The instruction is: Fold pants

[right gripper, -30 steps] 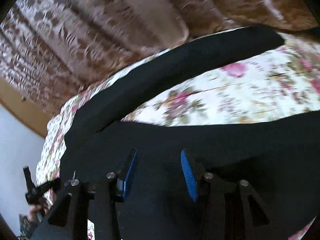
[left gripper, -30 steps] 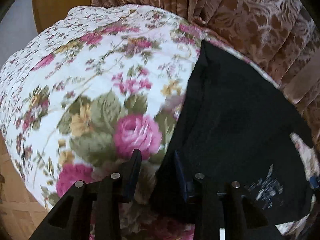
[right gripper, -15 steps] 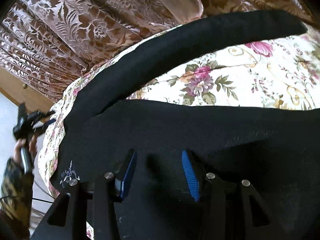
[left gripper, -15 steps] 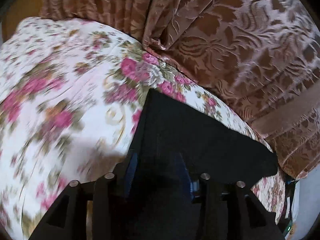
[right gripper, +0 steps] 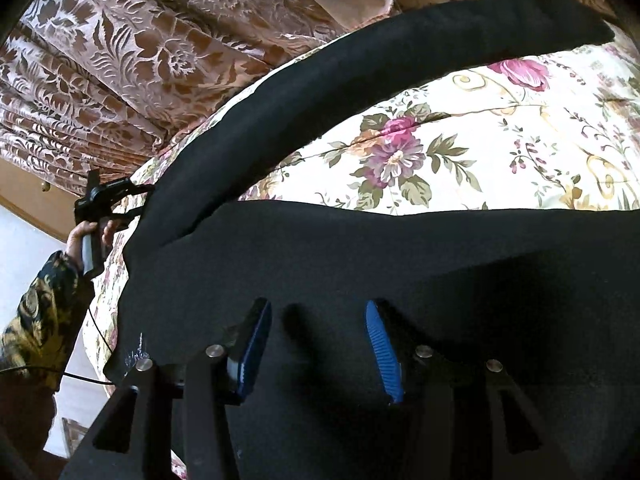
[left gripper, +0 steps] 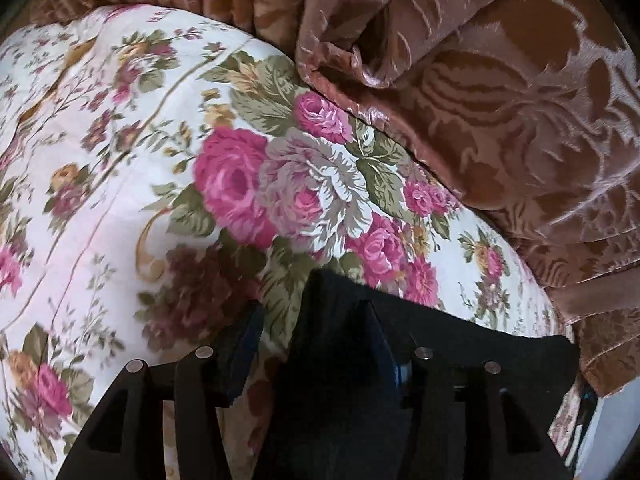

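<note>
Jaws of two grippers parted, one black pants (right gripper: pixel 360 264), one floral bedspread (left gripper: pixel 120 184)

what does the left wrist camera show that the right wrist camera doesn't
Only the left wrist view shows the left tool close up, its jaws open astride one corner of the black pants.

Only the right wrist view shows the right tool open above the pants, both legs spread in a V, a small white mark at their edge, and a hand in a patterned sleeve holding the other tool.

Both show the floral bedspread and the brown patterned curtain.
</note>
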`<control>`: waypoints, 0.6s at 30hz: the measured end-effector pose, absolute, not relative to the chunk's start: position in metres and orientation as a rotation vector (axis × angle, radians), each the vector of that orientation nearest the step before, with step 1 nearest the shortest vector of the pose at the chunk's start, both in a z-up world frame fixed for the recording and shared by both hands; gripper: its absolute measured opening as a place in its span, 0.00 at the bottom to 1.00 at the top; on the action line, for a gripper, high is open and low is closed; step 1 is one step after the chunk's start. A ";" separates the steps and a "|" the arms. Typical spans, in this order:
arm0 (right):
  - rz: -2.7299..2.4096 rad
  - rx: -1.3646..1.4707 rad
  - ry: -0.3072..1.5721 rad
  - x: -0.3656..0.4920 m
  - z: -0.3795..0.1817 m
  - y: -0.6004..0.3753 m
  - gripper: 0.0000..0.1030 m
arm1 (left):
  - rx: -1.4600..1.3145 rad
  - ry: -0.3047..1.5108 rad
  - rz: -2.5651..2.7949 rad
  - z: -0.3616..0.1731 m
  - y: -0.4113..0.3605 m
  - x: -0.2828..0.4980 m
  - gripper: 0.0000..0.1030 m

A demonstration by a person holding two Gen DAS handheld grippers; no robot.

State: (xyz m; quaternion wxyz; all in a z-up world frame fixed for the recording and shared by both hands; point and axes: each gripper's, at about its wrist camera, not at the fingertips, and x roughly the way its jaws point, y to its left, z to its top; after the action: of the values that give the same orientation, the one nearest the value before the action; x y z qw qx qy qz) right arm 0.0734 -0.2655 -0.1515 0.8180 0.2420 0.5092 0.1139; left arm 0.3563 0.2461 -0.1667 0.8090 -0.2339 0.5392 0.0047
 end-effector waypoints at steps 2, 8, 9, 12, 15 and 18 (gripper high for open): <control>0.241 0.509 1.085 0.074 -0.152 -0.265 0.49 | -0.475 1.146 -0.001 -0.165 0.239 0.362 0.46; 0.233 0.488 1.086 0.074 -0.151 -0.262 0.49 | -0.334 1.099 -0.063 -0.154 0.208 0.358 0.11; 0.233 0.488 1.085 0.073 -0.151 -0.262 0.49 | -0.322 1.072 -0.079 -0.149 0.204 0.353 0.10; 0.232 0.488 1.085 0.074 -0.151 -0.262 0.49 | -0.303 0.987 -0.123 -0.124 0.194 0.327 0.10; 0.227 0.488 1.084 0.073 -0.151 -0.261 0.49 | -0.285 0.917 -0.162 -0.101 0.188 0.299 0.09; 0.223 0.481 1.082 0.073 -0.150 -0.261 0.49 | -0.272 0.839 -0.208 -0.073 0.183 0.258 0.09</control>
State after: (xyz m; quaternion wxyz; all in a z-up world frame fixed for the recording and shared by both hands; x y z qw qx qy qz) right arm 0.0727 -0.2608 -0.1496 0.8240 0.2264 0.5087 0.1051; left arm 0.2578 0.1834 -0.0730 0.8990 -0.1315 0.4053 -0.1005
